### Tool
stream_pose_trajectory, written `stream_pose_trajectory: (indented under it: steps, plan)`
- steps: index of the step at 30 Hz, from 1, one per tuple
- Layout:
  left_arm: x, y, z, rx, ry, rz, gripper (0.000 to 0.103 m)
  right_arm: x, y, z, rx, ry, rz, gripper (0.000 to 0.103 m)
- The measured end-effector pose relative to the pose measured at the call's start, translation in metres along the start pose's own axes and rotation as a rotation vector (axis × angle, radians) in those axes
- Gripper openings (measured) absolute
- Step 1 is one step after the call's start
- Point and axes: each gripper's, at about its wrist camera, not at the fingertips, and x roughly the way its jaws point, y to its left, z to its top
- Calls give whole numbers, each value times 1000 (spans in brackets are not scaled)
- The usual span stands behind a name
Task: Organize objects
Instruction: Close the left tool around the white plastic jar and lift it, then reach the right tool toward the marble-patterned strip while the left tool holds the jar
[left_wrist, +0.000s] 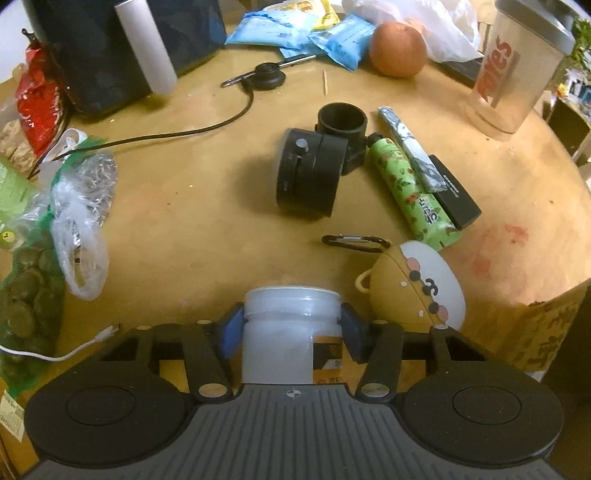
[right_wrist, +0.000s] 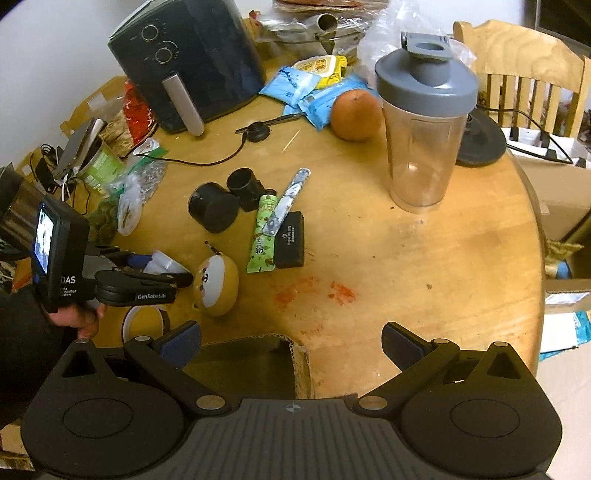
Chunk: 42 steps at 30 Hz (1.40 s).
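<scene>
- Now the left tongs (left_wrist: 291, 332) pinch a translucent white jar (left_wrist: 286, 332) at the desk (left_wrist: 184, 229) edge, beside the round yellow pouch (left_wrist: 417, 288).
- Right tongs (right_wrist: 291, 345) spread, empty, over a cardboard box (right_wrist: 258, 354).
- Clear shaker cup (right_wrist: 424, 122) stands empty.

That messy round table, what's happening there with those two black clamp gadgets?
A person is tidying the table with a handheld gripper in each hand. The left gripper has its jaws shut on a small white plastic jar, near a yellow round pouch. The right gripper hangs open and empty above a cardboard box at the table's near edge.
</scene>
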Motion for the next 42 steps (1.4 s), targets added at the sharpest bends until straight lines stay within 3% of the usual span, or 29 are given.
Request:
stream_pose_trajectory:
  steps: [9,17,24,42]
  plan:
    - [-31,4,-5,-43,-77,-4,53,1,2,1,-4,1,13,103]
    - [-26,11,-13,-113,-56,45,52,6,8,2,-39,12,34,103]
    - [-58,10,-16,-172,-124,49,52,8,7,4,-81,12,45,103]
    - [-134,-2,-19,-265,-255,58,52,44,22,35,-320,16,40,103]
